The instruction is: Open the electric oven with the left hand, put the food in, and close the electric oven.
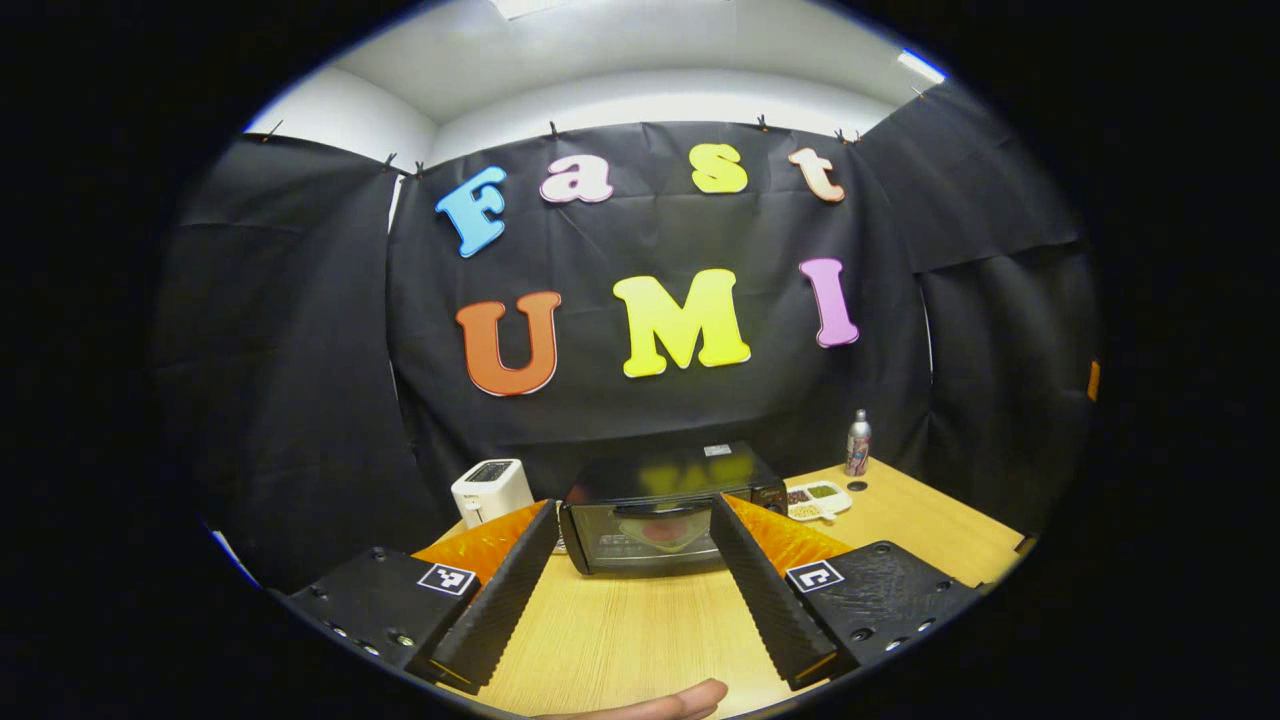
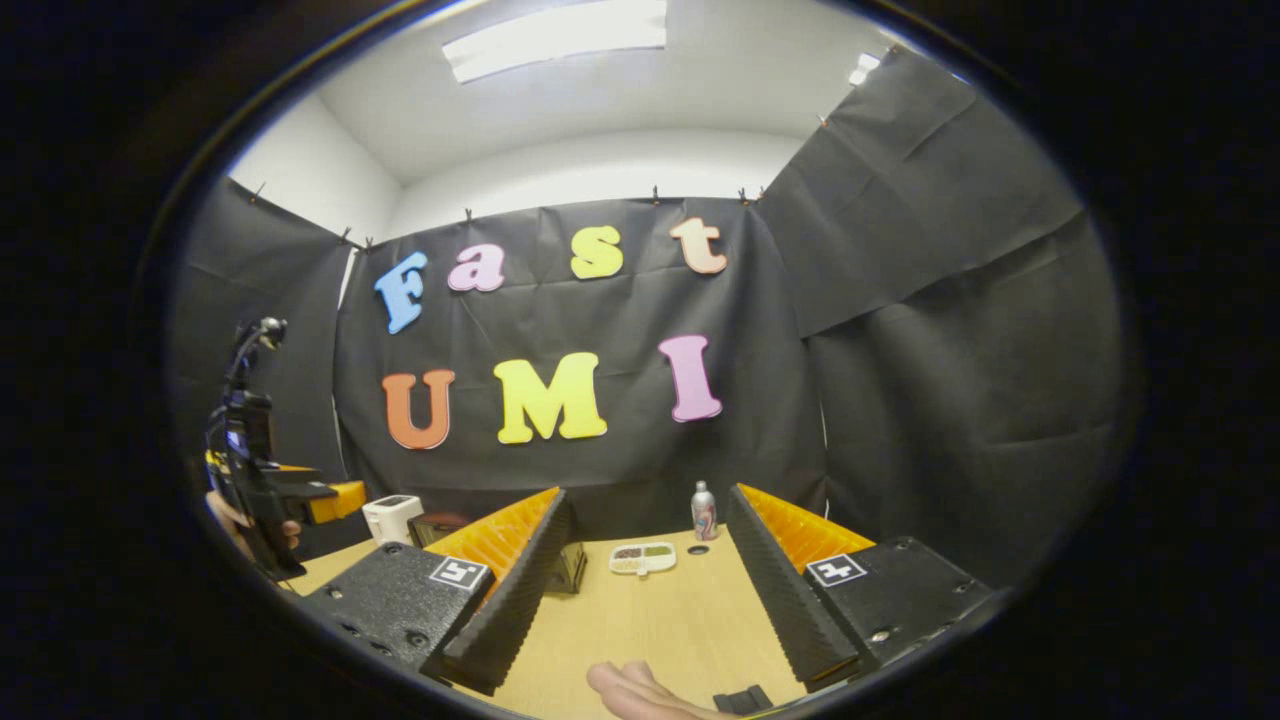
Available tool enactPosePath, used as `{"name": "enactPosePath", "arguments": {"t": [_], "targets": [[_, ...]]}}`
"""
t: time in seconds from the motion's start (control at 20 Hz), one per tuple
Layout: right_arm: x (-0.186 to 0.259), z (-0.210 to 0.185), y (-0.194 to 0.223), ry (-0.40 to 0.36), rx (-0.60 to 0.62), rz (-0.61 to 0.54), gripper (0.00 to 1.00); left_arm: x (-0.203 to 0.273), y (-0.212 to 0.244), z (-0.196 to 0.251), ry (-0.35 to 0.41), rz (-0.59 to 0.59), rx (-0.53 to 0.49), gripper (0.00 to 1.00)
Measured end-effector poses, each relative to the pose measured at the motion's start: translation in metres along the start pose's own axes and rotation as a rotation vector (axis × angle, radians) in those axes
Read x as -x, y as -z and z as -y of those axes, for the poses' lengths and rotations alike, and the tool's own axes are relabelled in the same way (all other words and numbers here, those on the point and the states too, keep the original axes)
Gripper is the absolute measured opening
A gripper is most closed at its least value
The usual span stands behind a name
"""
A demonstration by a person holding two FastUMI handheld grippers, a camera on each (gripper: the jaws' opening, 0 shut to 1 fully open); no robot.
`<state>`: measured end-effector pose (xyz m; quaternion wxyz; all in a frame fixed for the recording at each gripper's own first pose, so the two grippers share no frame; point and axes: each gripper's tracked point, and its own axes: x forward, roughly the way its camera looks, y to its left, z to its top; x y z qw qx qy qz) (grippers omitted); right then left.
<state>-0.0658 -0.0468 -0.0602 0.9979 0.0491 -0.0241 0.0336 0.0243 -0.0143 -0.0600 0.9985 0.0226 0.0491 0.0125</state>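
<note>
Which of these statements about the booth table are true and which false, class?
1. The black electric oven has its glass door shut. True.
2. The white toaster lies on its side. False: it stands upright beside the oven.
3. The left tongs grip the oven handle. False: they are open, short of it.
4. The white divided food tray rests on the wooden table. True.
5. The right tongs are open. True.
</note>
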Motion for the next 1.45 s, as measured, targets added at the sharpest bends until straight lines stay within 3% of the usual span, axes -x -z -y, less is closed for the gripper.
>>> {"name": "enactPosePath", "arguments": {"t": [0.35,0.7,0.9,1.45], "targets": [[0.021,-0.012,-0.016,-0.015,0.018,0.034,0.96,0.072,-0.024,-0.015,-0.042,0.113,0.023,0.97],[0.029,-0.034,-0.008,-0.060,0.042,0.021,0.96,0.116,0.011,-0.021,-0.056,0.123,0.076,0.97],[0.032,-0.047,-0.005,-0.084,0.070,0.010,0.96,0.126,0.008,-0.030,-0.078,0.142,0.014,0.96],[0.029,-0.048,0.005,-0.086,0.075,-0.005,0.96,0.122,0.023,-0.021,-0.039,0.105,0.038,0.97]]}}
